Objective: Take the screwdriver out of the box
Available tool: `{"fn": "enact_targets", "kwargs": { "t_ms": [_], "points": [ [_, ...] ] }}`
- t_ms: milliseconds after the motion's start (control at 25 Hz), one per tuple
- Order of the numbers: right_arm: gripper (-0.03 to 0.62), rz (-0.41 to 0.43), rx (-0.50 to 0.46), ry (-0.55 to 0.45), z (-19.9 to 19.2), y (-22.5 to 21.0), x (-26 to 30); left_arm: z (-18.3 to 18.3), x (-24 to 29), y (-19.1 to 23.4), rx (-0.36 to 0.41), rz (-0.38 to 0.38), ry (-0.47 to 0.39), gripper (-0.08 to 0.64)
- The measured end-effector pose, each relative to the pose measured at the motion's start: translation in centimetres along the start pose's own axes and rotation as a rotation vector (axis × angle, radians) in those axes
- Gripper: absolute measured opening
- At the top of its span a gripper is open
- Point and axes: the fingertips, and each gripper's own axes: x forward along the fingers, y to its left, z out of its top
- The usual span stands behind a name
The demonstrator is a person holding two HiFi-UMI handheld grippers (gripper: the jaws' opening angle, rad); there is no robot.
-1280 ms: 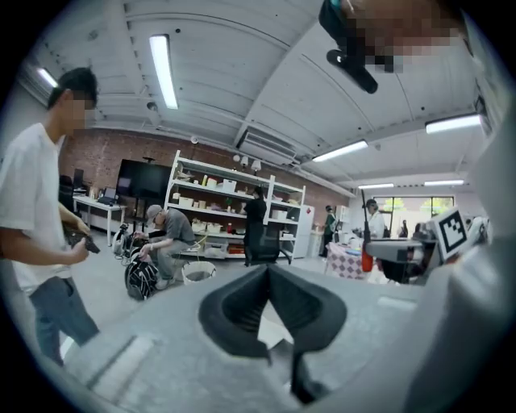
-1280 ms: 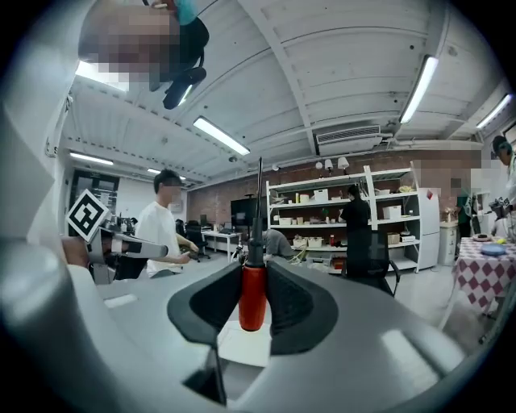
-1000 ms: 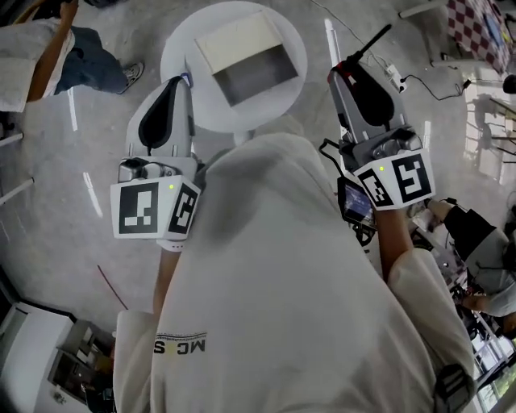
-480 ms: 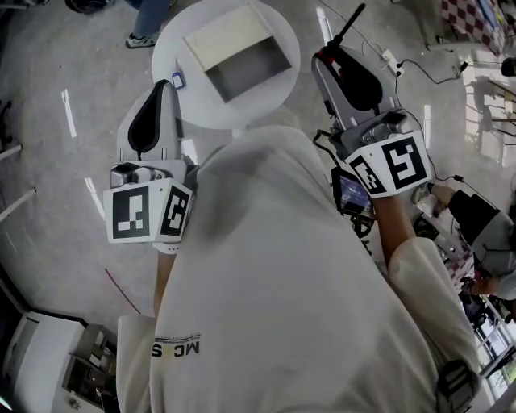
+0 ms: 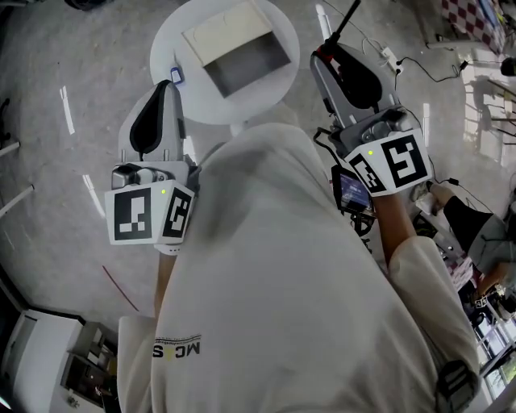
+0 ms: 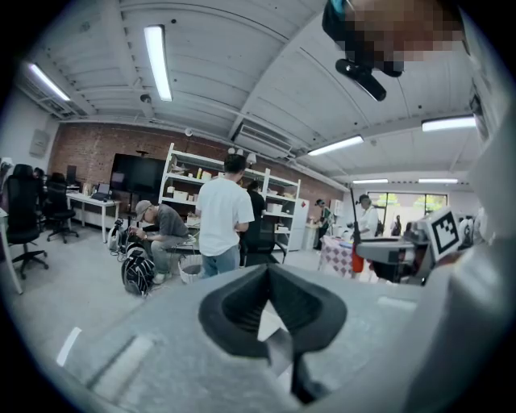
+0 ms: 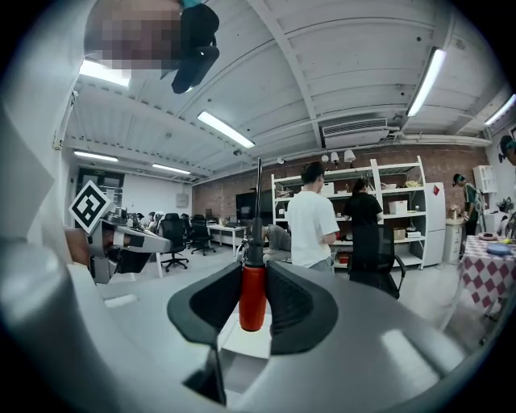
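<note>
In the head view my right gripper [image 5: 324, 55] is shut on the screwdriver. Its red handle [image 7: 252, 297] is clamped between the black pads, and the thin dark shaft [image 5: 347, 18] points away past the jaw tips. The gripper is held right of the open white box [image 5: 234, 52], which stands on a round white table [image 5: 173, 48]; the part of the box's inside that shows is bare. My left gripper [image 5: 172, 84] hovers at the table's near left edge. Its pads [image 6: 242, 302] meet at the tips with nothing between them.
A small blue-and-white item [image 5: 176, 77] lies at the table's left rim. Cables and a power strip [image 5: 391, 60] run over the floor to the right. Ahead stand people [image 7: 310, 218], shelving [image 6: 181, 193], office chairs [image 6: 20, 214] and a checkered table [image 7: 484, 274].
The head view has shifted, so the table and box sit a little higher and further left. Both grippers keep their pose. The seated person at top left has left the view.
</note>
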Motion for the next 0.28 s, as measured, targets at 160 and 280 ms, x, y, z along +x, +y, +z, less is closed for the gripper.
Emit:
{"fn": "enact_targets", "kwargs": {
  "t_ms": [160, 280],
  "points": [
    [0.094, 0.001, -0.005, 0.001, -0.9, -0.3, -0.2, -1.0, 0.3, -0.2, -0.003, 0.003, -0.002, 0.000],
    [0.094, 0.001, -0.001, 0.006, -2.1, -1.4, 0.0, -2.0, 1.5, -0.4, -0.005, 0.003, 0.002, 0.000]
  ]
}}
